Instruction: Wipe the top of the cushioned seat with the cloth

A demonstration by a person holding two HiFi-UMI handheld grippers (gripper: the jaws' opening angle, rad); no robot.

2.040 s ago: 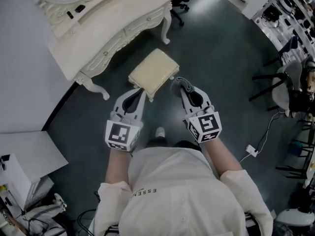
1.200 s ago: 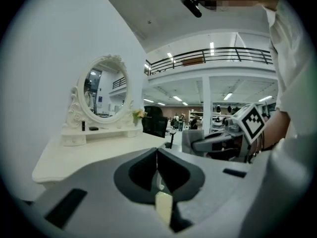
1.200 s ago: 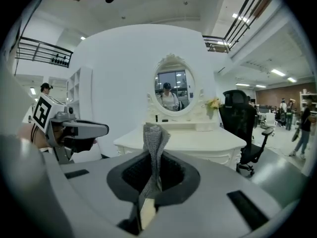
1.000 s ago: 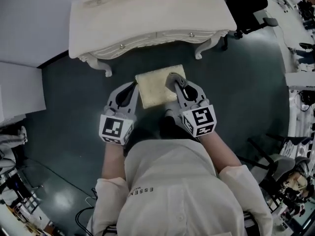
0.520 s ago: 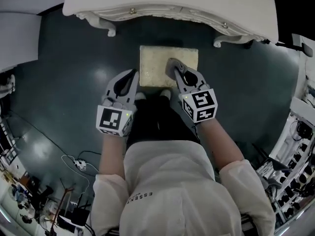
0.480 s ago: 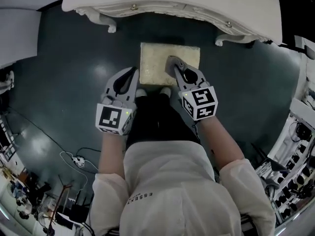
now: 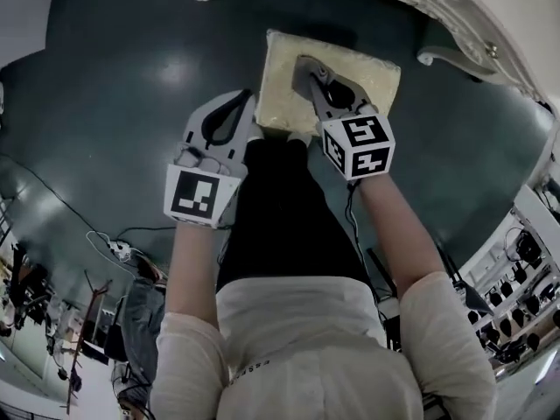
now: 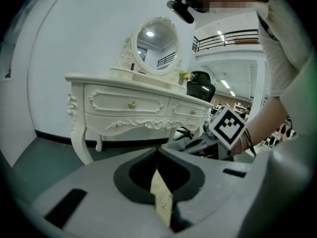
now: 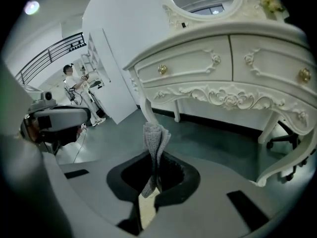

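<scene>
The cream cushioned seat [image 7: 350, 73] stands on the dark floor in front of the person. My right gripper [image 7: 303, 65] hovers over its left half, shut on a grey cloth [image 7: 306, 63]. In the right gripper view the cloth [image 9: 155, 142] sticks up, rolled, from between the jaws, and a sliver of the seat [image 9: 145, 211] shows below. My left gripper [image 7: 246, 101] is shut with nothing in it, just off the seat's left front corner. A strip of the seat [image 8: 161, 197] shows under the left gripper [image 8: 157, 150].
An ornate white dressing table [image 7: 490, 24] stands behind the seat, with carved drawers [image 9: 223, 68] and an oval mirror [image 8: 151, 38]. A black office chair [image 8: 200, 90] stands behind it. Cables [image 7: 109, 248] lie on the floor at the left. A person [image 9: 69, 76] stands far off.
The head view has swung, so the seat and table now sit higher and to the right. My right gripper with the cloth reaches further over the seat. Both grippers stay shut.
</scene>
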